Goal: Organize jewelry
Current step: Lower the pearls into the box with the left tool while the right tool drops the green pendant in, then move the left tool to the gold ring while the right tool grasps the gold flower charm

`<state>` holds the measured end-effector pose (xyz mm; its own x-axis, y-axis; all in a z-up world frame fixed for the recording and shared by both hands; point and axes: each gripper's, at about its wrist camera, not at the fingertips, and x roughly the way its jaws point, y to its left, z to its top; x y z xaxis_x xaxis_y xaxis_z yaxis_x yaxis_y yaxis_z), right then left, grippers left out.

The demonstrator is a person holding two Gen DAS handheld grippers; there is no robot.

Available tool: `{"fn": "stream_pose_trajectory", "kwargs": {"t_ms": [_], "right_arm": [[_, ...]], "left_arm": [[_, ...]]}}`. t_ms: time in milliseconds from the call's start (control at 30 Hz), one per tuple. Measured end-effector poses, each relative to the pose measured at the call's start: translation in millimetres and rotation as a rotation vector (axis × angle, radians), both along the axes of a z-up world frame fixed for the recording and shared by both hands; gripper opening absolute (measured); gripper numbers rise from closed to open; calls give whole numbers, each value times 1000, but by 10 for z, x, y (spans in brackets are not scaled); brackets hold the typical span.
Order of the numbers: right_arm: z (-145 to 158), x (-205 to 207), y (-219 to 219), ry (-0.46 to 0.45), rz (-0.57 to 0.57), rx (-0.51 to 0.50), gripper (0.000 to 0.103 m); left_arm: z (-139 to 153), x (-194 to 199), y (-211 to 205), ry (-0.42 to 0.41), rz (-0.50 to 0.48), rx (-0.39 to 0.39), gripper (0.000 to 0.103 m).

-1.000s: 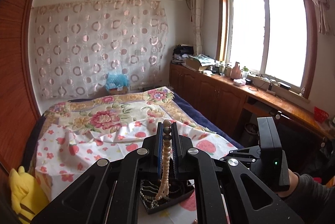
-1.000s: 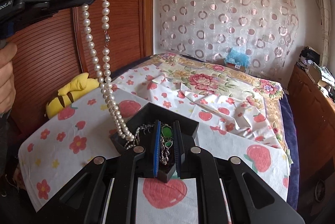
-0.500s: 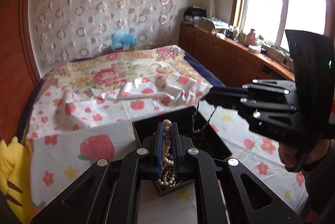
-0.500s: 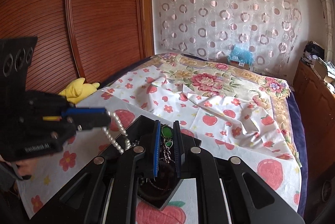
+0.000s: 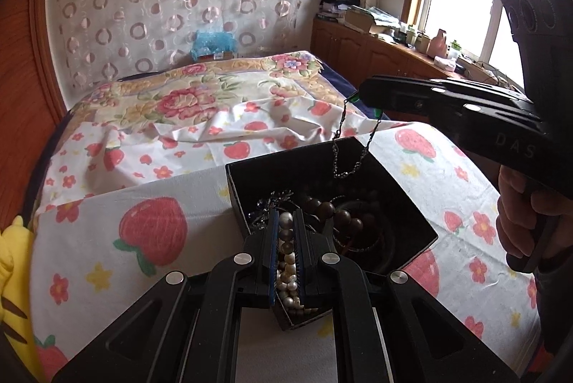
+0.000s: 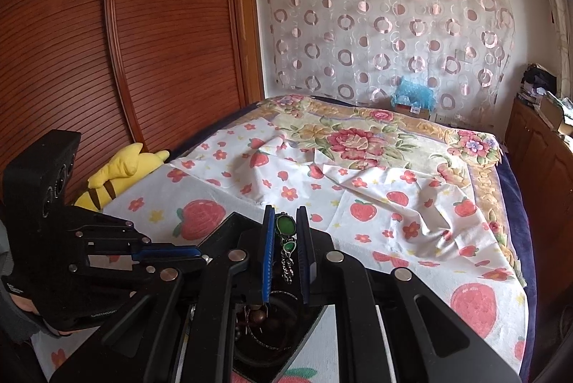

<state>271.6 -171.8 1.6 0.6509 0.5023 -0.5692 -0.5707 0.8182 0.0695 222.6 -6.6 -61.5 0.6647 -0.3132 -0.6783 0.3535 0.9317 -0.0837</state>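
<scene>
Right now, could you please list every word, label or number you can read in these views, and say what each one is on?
"DAS": raised letters on the body of the right hand-held gripper, left wrist view; may continue out of sight.
Raised lettering on the left hand-held gripper body, right wrist view: too blurred.
Label on the box under the blue wrapping: too small.

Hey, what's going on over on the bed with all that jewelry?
A person is sorting jewelry over a black box on the strawberry-print sheet. The left tongs are shut on a pearl necklace that trails down into the box. The right tongs grip a green-stone chain, which dangles above the box.
</scene>
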Motion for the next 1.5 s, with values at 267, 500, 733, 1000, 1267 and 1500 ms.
{"fn": "stream_pose_trajectory", "kwargs": {"t_ms": [267,500,733,1000,1267,1500], "right_arm": [[-175,65,50,58,19,-5,15],[-103,-96,-76,41,-5,-5,19],[-135,-500,-206,32,-26,-32,19],[-196,-970,-329,29,-53,-43,19],[-437,-1313,-328,67,-54,-81,35],[-724,-1449,-105,123,6,-157,35]], "left_arm": [[14,-13,3,-5,5,3,7],[94,-130,29,-27,21,17,14],[178,-415,44,-59,41,44,23],[99,-855,143,-63,78,54,51],[-102,-1119,297,-27,114,68,77],[-272,-1301,440,15,130,67,86]]}}
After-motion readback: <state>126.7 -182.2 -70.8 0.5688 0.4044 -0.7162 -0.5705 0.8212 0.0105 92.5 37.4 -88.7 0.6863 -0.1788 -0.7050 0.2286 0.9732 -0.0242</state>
